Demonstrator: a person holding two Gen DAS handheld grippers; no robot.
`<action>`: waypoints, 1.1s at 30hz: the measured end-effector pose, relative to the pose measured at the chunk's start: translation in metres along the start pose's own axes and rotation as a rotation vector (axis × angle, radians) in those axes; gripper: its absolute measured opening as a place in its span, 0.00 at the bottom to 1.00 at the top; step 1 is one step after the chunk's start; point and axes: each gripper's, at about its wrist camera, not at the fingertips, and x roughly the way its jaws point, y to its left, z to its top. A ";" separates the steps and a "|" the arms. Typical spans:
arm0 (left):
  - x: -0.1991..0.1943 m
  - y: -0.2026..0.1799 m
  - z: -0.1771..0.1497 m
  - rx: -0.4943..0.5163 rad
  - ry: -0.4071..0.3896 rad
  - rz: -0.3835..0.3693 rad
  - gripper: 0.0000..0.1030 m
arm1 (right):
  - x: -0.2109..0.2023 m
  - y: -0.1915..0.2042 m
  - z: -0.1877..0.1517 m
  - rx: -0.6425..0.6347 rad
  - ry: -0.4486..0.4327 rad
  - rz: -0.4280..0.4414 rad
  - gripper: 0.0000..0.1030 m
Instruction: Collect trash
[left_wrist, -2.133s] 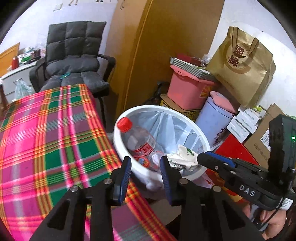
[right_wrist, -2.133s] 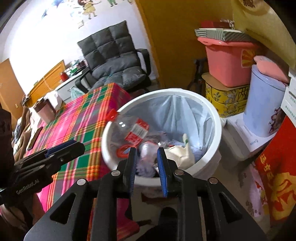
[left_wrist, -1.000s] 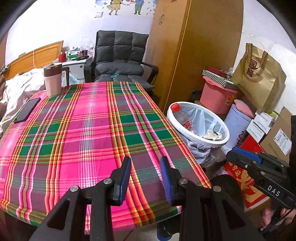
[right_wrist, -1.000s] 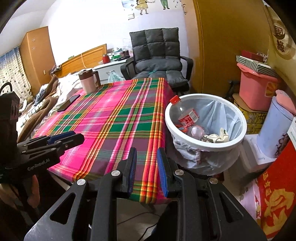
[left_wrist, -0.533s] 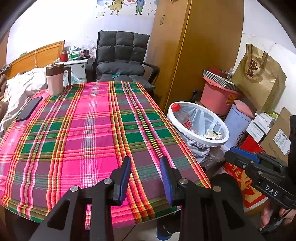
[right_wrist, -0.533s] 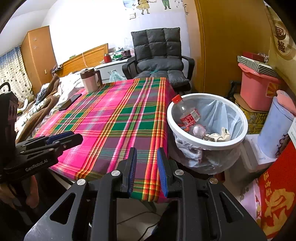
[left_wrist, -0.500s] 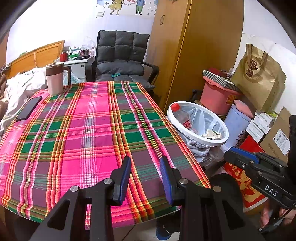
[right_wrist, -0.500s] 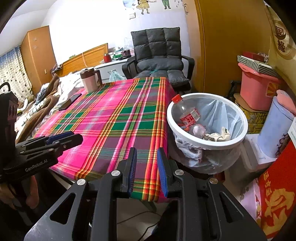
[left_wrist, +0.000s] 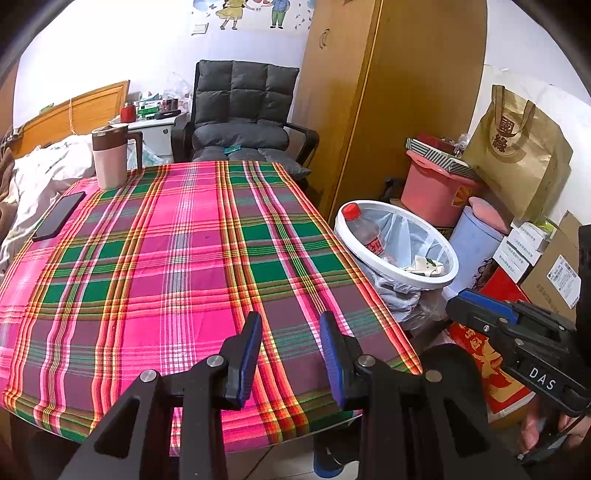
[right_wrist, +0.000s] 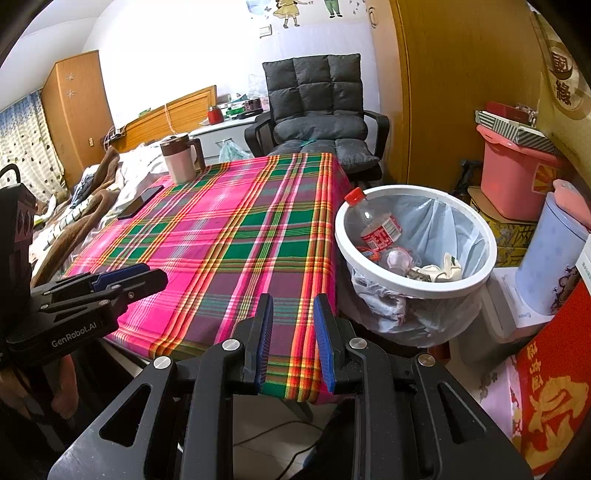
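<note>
A bedroom with white walls (right_wrist: 177, 55) carrying cartoon stickers (left_wrist: 255, 11) at 12 o'clock. A grey cushioned armchair (left_wrist: 243, 122) stands behind a table in pink-and-green plaid cloth (left_wrist: 177, 258). A tall wooden wardrobe (left_wrist: 399, 92) rises at 1 o'clock; a bed with a wooden headboard (right_wrist: 173, 114) and a curtained window (right_wrist: 22, 147) lie at 9 o'clock.

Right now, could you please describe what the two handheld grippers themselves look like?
Both are black plastic frames with silver bolts and two flat fingers faced with blue pads. The left gripper carries white "GenRobot.AI" lettering on its side, legible in the right wrist view; the right gripper is marked "DAS" in white in the left wrist view, where a thin black cable hangs below it.
</note>
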 end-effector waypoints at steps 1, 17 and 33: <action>0.000 0.000 0.000 -0.002 0.000 -0.002 0.31 | 0.000 0.001 0.000 -0.001 0.000 0.000 0.24; -0.004 0.000 -0.002 0.000 0.001 0.014 0.31 | 0.001 0.003 -0.001 -0.005 0.001 0.004 0.24; -0.004 -0.001 -0.004 0.007 -0.002 0.030 0.31 | 0.002 0.004 0.000 -0.007 0.005 0.005 0.24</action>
